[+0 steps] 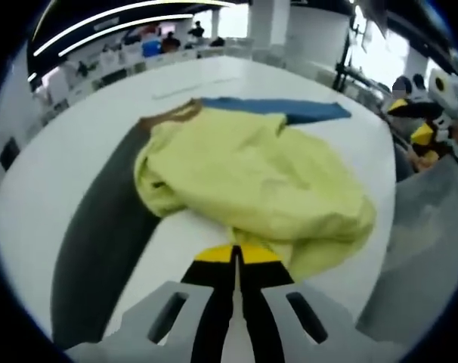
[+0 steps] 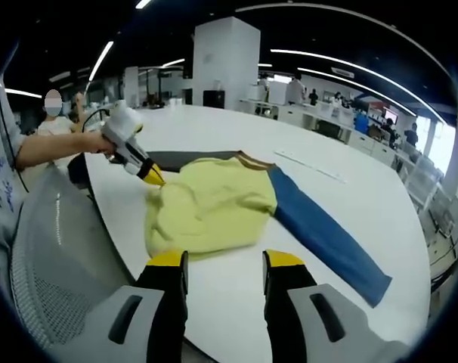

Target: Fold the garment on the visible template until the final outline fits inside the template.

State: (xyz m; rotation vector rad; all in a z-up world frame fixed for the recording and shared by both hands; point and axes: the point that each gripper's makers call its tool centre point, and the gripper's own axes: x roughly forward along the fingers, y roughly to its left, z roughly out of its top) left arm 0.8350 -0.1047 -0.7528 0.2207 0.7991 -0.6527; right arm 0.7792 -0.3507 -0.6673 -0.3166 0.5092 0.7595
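One garment [image 2: 214, 208] lies on the white table [image 2: 350, 189]: a pale yellow top with a blue sleeve [image 2: 323, 234] stretched out flat to one side and a brown-trimmed neckline [image 1: 172, 113]. The yellow body is heaped and rumpled rather than flat. Under it, a dark grey band [image 1: 100, 227] runs along the table, which I take to be the template; the body covers part of it, and the blue sleeve reaches well beyond it.

The left gripper [image 1: 236, 253] has its yellow-tipped jaws pressed together at the near edge of the yellow cloth. In the right gripper view the same tool [image 2: 155, 178] appears with its tip touching the far corner of the heap. Whether any cloth is caught between the jaws cannot be told from either view. The right gripper [image 2: 225, 261] has its jaws spread apart, holding nothing, just short of the near hem of the yellow body.

Judging by the layout, the fold is in an early or middle step: the body is bunched and one sleeve is unfolded, so the outline does not yet fit the template. The next move probably calls for flattening the yellow body, then bringing the blue sleeve across onto it. The right gripper, being free, is better placed for that, since the sleeve lies on its side.

A person's forearm [image 2: 55, 147] holds the left gripper. No brand or label is legible on the garment or the tools; blue handwriting [image 2: 1, 170] at the left edge of the right gripper view is too distorted to read.
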